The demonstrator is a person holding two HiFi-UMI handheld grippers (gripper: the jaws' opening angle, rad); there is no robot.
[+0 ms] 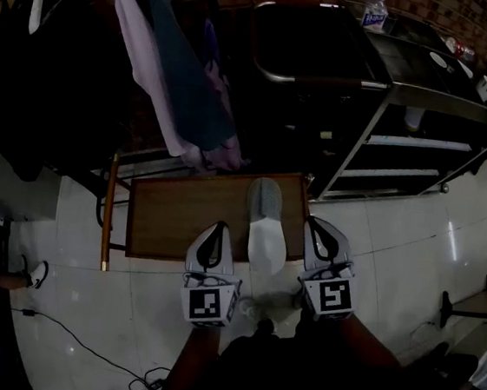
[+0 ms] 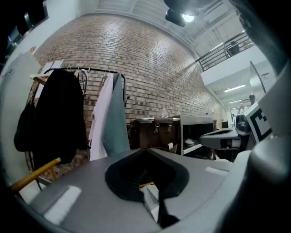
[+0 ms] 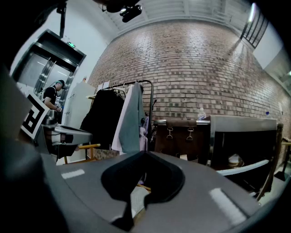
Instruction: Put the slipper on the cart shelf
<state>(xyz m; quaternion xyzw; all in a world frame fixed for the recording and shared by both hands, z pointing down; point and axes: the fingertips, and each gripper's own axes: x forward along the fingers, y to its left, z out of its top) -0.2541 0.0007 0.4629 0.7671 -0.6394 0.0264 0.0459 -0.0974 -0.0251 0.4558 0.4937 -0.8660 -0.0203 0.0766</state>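
A pale grey slipper [image 1: 264, 224] lies lengthwise on a small wooden table [image 1: 171, 216], its toe pointing away from me. My left gripper [image 1: 217, 228] hovers over the table's front edge just left of the slipper, with its jaws together and empty. Just off the table's right edge, my right gripper [image 1: 318, 225] hangs to the right of the slipper, shut and holding nothing. Neither touches the slipper. The dark metal cart [image 1: 393, 91] with open shelves [image 1: 417, 142] stands behind and to the right. It also shows in the left gripper view, cart [image 2: 196, 133], and the right gripper view, cart [image 3: 241, 136].
A rack of hanging clothes [image 1: 174, 77] stands behind the table at left. A water bottle [image 1: 376, 10] is on the cart's top, and a pale object [image 3: 234, 160] lies on a shelf. Cables [image 1: 139, 385] trail on the white tiled floor. A person's foot [image 1: 32, 274] shows at far left.
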